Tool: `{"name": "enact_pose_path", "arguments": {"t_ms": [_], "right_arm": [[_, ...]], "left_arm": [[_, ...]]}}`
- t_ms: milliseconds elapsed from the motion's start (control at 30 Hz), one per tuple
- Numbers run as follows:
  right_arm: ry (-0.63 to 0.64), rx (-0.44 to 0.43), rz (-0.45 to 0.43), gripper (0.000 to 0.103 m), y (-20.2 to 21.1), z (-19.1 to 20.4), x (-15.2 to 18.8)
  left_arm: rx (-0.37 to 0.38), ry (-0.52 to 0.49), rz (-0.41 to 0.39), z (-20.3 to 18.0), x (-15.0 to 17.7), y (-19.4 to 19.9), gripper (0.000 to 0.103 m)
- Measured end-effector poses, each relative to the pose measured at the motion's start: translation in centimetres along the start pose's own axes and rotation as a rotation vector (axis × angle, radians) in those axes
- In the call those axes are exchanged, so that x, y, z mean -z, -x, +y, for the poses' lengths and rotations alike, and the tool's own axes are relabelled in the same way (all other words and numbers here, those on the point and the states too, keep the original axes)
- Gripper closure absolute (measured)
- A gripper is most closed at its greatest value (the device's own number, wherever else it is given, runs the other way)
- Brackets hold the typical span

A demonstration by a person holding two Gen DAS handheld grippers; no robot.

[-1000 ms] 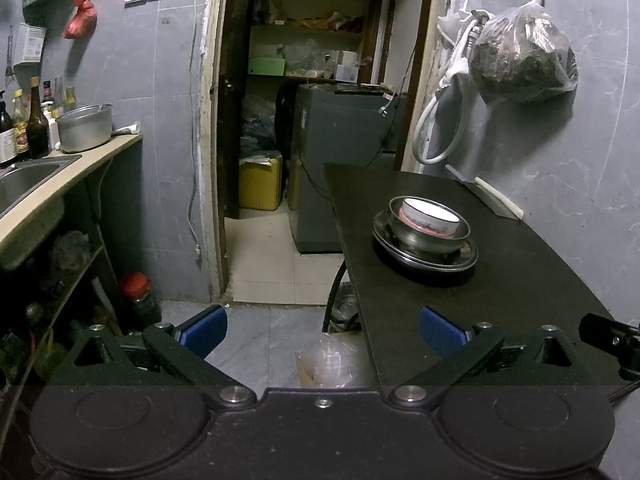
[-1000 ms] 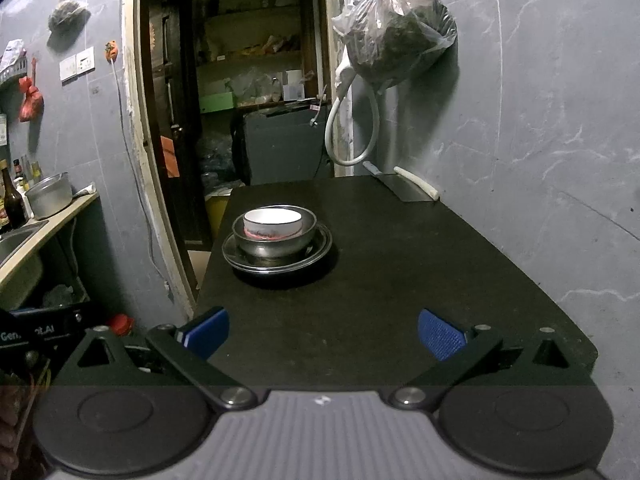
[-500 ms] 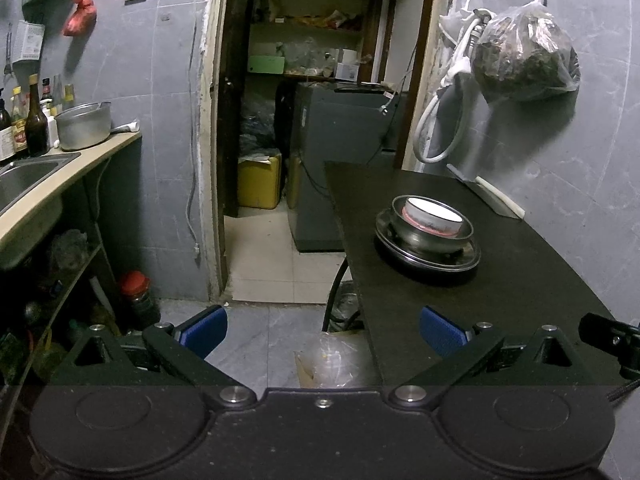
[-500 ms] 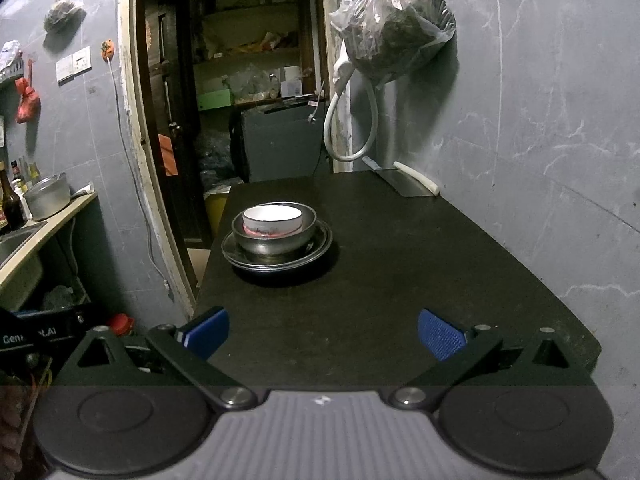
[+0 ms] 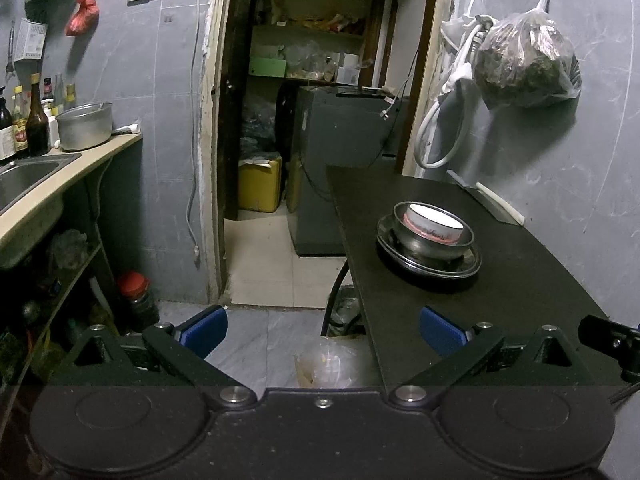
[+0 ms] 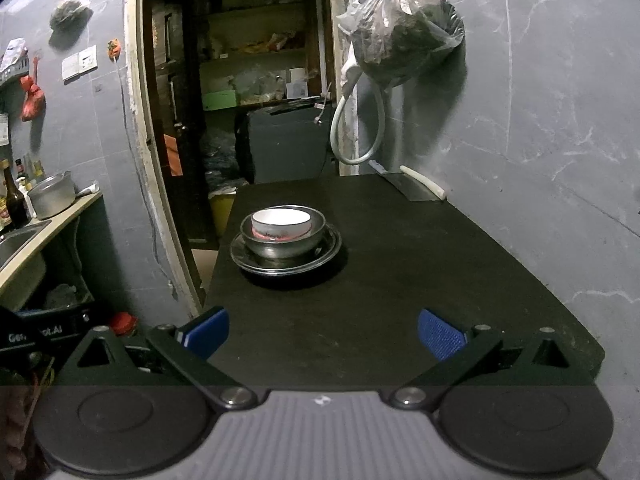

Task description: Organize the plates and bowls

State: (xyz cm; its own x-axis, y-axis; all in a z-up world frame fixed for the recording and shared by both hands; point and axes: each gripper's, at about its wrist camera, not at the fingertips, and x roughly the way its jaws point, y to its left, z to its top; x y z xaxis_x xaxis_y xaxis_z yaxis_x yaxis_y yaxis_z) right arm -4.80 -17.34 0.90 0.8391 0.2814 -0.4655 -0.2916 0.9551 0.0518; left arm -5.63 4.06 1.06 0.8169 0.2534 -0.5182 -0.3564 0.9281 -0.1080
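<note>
Centrally on the black table [image 6: 400, 280]: stack of steel plate [image 6: 286, 262], steel bowl [image 6: 282, 246] and white bowl [image 6: 281, 222], nested one inside the next, upright. Seen at centre left of the right wrist view; at centre right of the left wrist view (plate [image 5: 428, 266], steel bowl [image 5: 434, 242], white bowl [image 5: 434, 224]). Cleaver [image 6: 412, 188] flat at the far end of the table beside the wall, well apart from the stack.

Right gripper [image 6: 322, 332]: jaws spread wide, nothing held, low over the near end of the table, well short of the stack. Left gripper [image 5: 322, 330]: jaws likewise wide, nothing held, straddling the near left corner of the table, mostly over the floor.

Judged state of task: dishes already nested, possibly complete or awaiting a move of the whole stack. For a clean lift: approach level, take the plate rim only, pinch from opposite sides with both grippers, keep the stack flat so that the bowls do not slide. Steel on steel likely slippery; white bowl liable to chip if tipped.

Against the frame one second back: stack slightly higher and more distant in both views; white bowl interior brighter before in the left wrist view; jaw spread unchanged; stack itself undisturbed.
</note>
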Motion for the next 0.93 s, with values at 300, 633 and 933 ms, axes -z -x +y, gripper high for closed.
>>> {"name": "enact_pose_path", "arguments": {"t_ms": [300,633,933], "right_arm": [[-0.002,0.001,-0.003,0.0,0.05,-0.03,-0.05],[0.006,-0.003,0.0,0.0,-0.01,0.09,-0.25],[0.006,-0.004,0.008,0.0,-0.32,0.18,-0.35]], "left_arm": [[0.003,-0.003,-0.004,0.0,-0.05,0.17,0.001],[-0.002,-0.028,0.022,-0.19,-0.31,0.07,0.001],[0.01,-0.049,-0.011,-0.81,-0.46,0.16,0.001]]}}
